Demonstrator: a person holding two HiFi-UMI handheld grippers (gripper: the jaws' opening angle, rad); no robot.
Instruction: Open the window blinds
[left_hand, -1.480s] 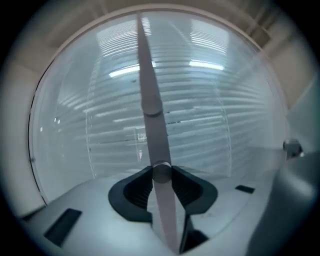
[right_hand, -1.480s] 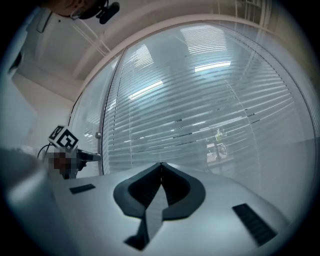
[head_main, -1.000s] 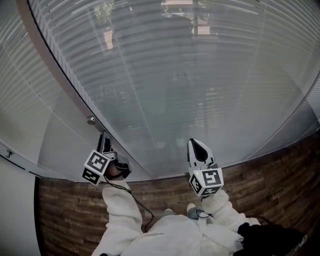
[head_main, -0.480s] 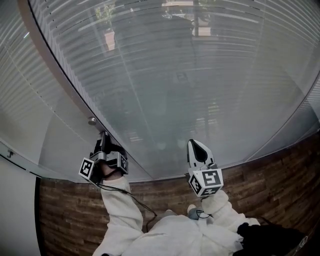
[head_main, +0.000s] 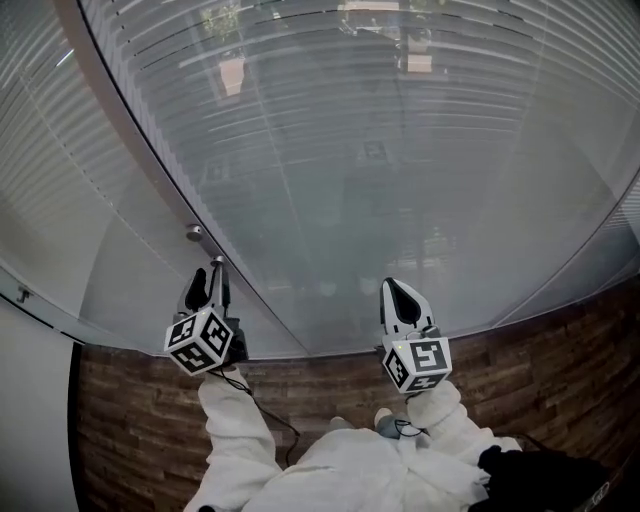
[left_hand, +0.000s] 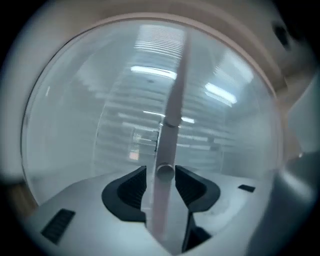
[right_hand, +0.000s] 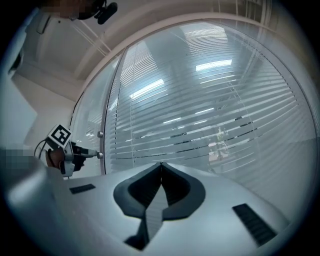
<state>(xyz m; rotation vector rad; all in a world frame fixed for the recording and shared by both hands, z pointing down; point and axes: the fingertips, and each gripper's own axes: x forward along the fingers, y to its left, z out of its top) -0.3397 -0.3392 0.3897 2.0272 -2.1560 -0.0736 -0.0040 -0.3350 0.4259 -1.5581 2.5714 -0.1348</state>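
Note:
Grey slatted blinds (head_main: 380, 120) hang behind the glass, slats nearly flat (right_hand: 210, 125). A slim control rod (left_hand: 172, 107) with a round knob end (left_hand: 165, 171) runs along the frame. My left gripper (head_main: 205, 283) points at the frame by the small knob (head_main: 193, 232). Its jaws are opening, with the rod's end between them (left_hand: 161, 172) and a thin gap at each pad. The right gripper view shows the left gripper (right_hand: 75, 152) far left. My right gripper (head_main: 398, 290) is held level before the glass, shut and empty (right_hand: 161, 165).
A pinkish frame post (head_main: 130, 130) divides the glass panes at the left. Brown wood-plank floor (head_main: 540, 340) lies below the window. A white wall panel (head_main: 30, 420) stands at the far left. White sleeves (head_main: 240, 430) and a thin cable trail behind the grippers.
The left gripper has twisted about its own axis at the rod and come back with its cube upright, its jaws now wider. The right gripper has kept still.

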